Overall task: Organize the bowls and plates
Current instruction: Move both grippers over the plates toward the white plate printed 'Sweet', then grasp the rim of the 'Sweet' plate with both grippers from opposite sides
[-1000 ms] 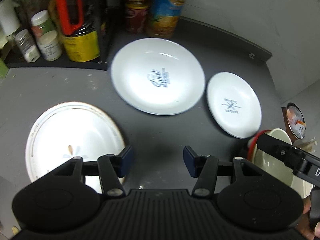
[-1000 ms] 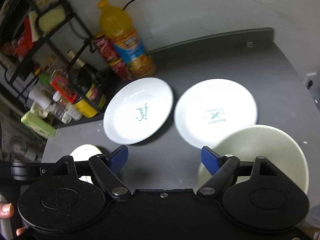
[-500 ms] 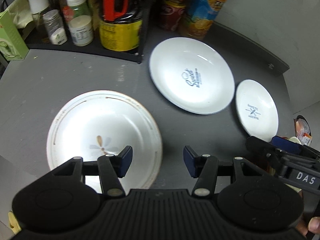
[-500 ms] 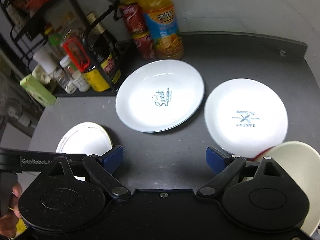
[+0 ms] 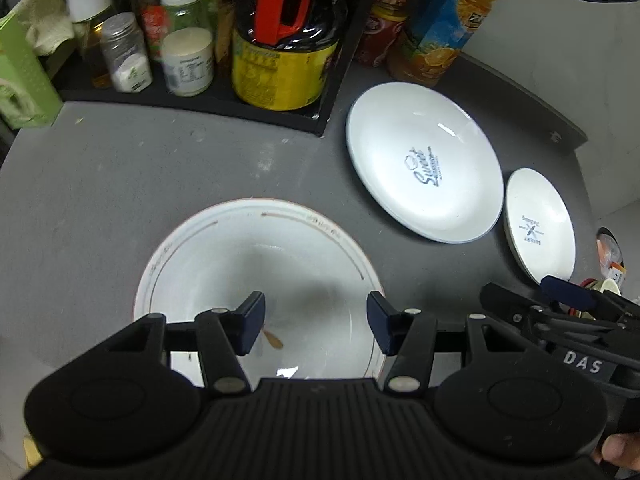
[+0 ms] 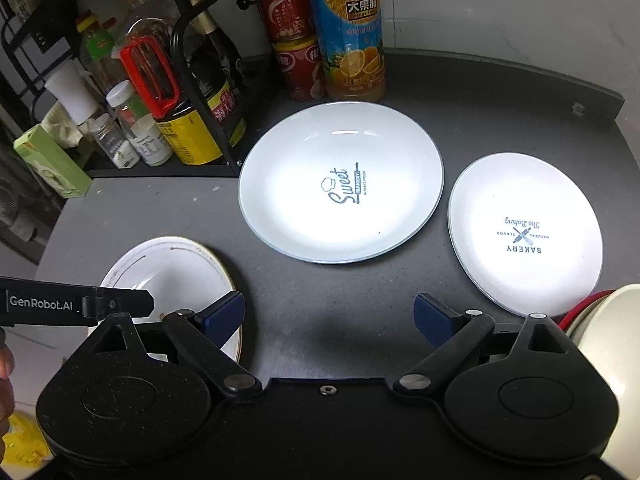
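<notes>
A white gold-rimmed bowl [image 5: 256, 264] sits at the near left of the dark counter; it also shows in the right wrist view [image 6: 172, 268]. My left gripper [image 5: 316, 318] is open and empty, hovering right over this bowl. A large white "Sweet" plate [image 6: 340, 184] lies in the middle, also in the left wrist view [image 5: 424, 160]. A smaller white "Bakery" plate [image 6: 524, 232] lies to its right, also in the left wrist view [image 5: 538, 224]. A cream bowl [image 6: 604, 328] over a red rim sits at the near right. My right gripper [image 6: 330, 318] is open and empty above bare counter.
A black rack [image 6: 200, 80] with sauce bottles and spice jars stands at the back left. Two red cans [image 6: 288, 32] and an orange juice bottle [image 6: 348, 36] stand at the back wall. A green box [image 6: 52, 160] sits at the far left edge.
My left gripper has moved left and forward until it is over the gold-rimmed bowl. My right gripper has shifted left, away from the cream bowl, toward the counter's middle. Both stay open.
</notes>
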